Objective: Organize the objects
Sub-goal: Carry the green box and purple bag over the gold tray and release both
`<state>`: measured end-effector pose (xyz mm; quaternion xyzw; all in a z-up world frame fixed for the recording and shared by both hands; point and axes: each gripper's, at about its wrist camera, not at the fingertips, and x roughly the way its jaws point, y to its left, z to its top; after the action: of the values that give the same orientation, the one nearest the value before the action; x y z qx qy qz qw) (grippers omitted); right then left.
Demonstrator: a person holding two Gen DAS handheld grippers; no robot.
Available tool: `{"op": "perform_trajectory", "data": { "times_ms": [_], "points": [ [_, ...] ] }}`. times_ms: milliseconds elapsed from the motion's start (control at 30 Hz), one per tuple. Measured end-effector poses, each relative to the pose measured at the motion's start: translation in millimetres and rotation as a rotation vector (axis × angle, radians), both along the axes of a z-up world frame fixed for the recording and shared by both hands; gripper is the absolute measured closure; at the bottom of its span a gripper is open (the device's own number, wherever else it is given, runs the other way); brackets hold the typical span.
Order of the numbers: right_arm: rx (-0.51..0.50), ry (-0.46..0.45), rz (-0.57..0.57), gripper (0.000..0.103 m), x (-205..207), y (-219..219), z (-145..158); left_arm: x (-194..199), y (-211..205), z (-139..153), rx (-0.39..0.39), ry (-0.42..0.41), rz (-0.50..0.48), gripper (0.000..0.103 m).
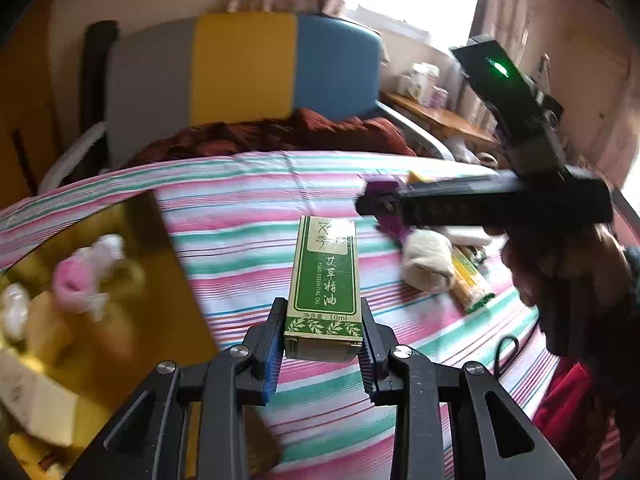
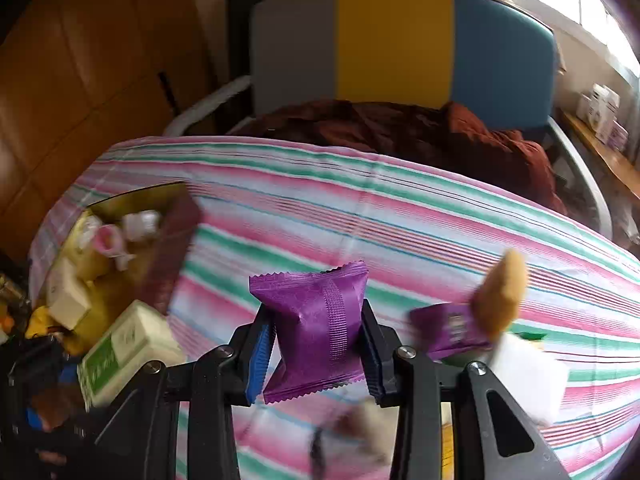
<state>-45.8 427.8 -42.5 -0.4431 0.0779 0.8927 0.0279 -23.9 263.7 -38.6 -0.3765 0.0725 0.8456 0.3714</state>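
Note:
My left gripper (image 1: 322, 334) is shut on a green and cream essential-oil box (image 1: 325, 280), held above the striped bedsheet (image 1: 248, 216). My right gripper (image 2: 316, 344) is shut on a purple snack packet (image 2: 316, 320), also lifted off the sheet. In the left wrist view the right gripper's black body (image 1: 480, 204) crosses the upper right, with a hand (image 1: 560, 264) under it. The green box (image 2: 124, 344) and the left gripper show blurred at the lower left of the right wrist view. A gold-lined box (image 1: 132, 264) (image 2: 120, 200) at the left holds several small items.
On the sheet to the right lie a cream roll (image 1: 428, 260), a yellow-green packet (image 1: 472, 284), another purple packet (image 2: 448, 332), a tan piece (image 2: 500, 292) and a white pack (image 2: 528, 376). A dark red blanket (image 2: 400, 128) and a grey-yellow-blue headboard (image 2: 396, 40) stand behind.

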Motion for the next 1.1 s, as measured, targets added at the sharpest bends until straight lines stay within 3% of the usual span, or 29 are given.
{"op": "perform_trajectory", "data": {
  "times_ms": [467,667,733,800,900,1100],
  "points": [
    [-0.065,-0.033,0.22,0.063,-32.8,-148.3,-0.6,-60.2,-141.6,14.2,0.025,0.046,0.363,0.07],
    [-0.091,-0.064,0.22,0.047,-40.9,-189.1,-9.3,-92.0,-182.7,16.3,0.016,0.081,0.476,0.07],
    [-0.085,-0.07,0.218,0.044,-37.1,-197.9,-11.8,-103.3,-193.7,15.0,0.016,0.079,0.497,0.066],
    [-0.072,-0.07,0.213,0.043,-33.0,-204.8,-12.2,-108.3,-202.3,12.3,0.026,0.067,0.524,0.041],
    [-0.049,-0.059,0.181,0.041,-26.7,-208.8,-10.8,-103.0,-212.5,10.8,0.038,0.068,0.555,0.038],
    [0.028,-0.019,0.1,0.027,-17.1,-213.6,-6.6,-75.6,-219.0,1.5,0.031,0.06,0.546,0.034]
  ]
}}
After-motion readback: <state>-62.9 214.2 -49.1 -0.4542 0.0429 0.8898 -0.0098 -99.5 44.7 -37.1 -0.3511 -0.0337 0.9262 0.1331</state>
